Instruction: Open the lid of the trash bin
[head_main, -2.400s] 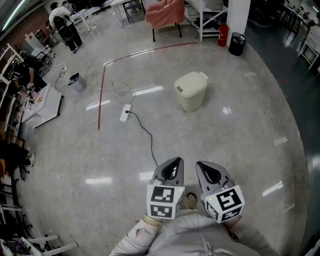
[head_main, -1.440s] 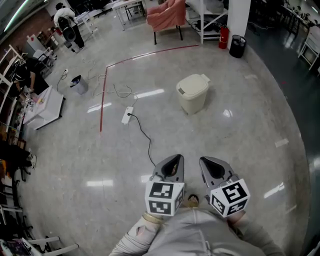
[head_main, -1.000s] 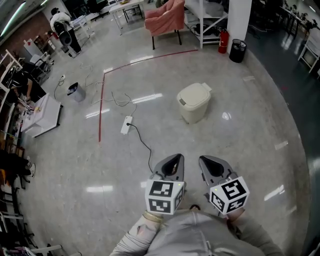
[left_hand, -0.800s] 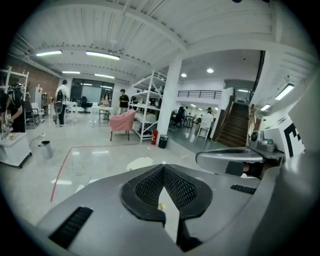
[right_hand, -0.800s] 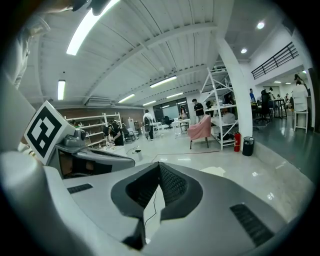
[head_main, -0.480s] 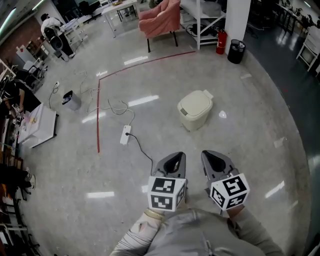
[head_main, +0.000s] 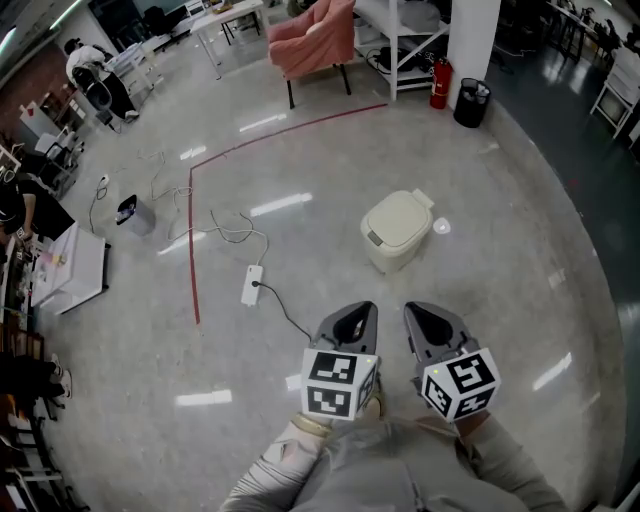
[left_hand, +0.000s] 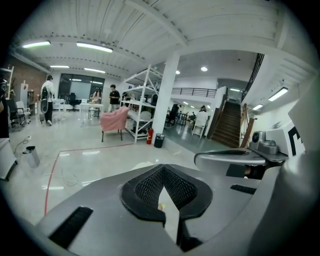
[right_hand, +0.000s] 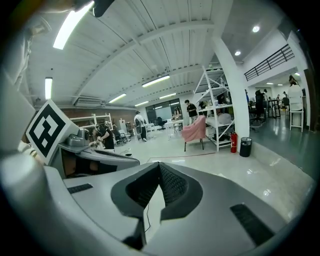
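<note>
L tool (head_main: 352, 318) & R tool (head_main: 425, 320) both clenched, empty; trash bin (head_main: 397, 240), lid (head_main: 395, 216) down, well ahead betw. them.

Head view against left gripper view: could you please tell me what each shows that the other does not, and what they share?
Only the head view shows the cream trash bin whole, lid down, standing untouched on the floor, plus the person's sleeves. Only the left gripper view shows the ceiling lights, the staircase and, from behind, the left claw with its jaws together, gripping nothing. Both show the pink chair, the red floor line and the fire extinguisher.
</note>
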